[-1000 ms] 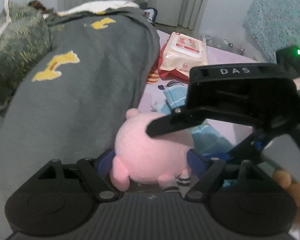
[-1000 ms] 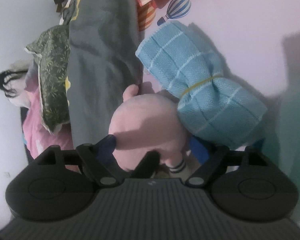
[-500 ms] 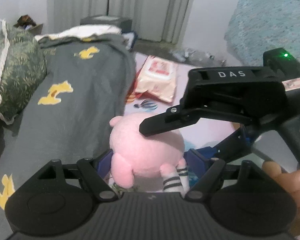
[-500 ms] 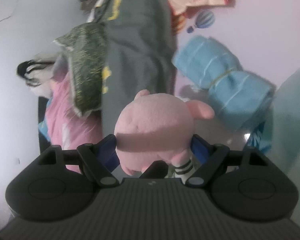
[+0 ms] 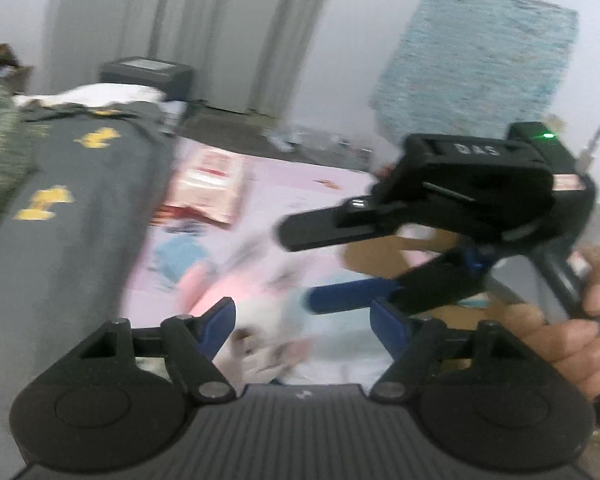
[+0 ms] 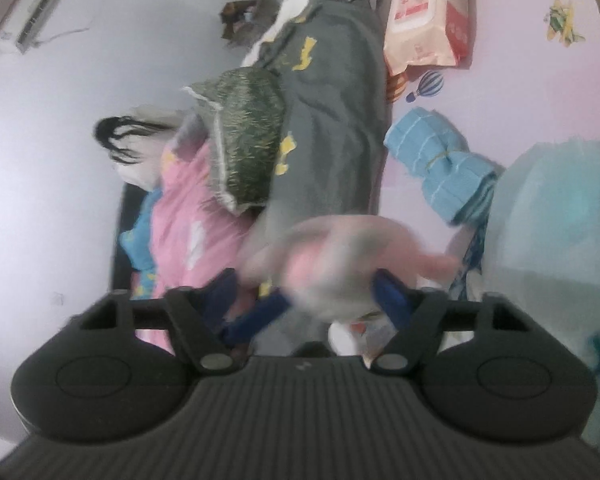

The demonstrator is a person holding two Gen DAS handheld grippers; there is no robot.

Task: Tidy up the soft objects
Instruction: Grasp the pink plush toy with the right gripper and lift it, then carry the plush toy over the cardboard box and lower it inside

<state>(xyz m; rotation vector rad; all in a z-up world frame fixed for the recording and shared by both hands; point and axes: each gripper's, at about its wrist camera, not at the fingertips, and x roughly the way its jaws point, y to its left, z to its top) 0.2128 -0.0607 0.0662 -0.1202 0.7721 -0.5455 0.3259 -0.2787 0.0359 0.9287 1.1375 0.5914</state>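
Right wrist: blurred, perhaps pink plush (image 6: 324, 264) before grey blanket (image 6: 332, 128).

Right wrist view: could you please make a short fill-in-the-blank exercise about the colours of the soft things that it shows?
1. The rolled towel is light ___ in colour.
2. A thin ___ band is tied around the towel's middle.
3. The blurred plush toy nearest to the camera is ___.
4. The ___ pillow lies beside the grey blanket.

Missing words: blue; yellow; pink; green.
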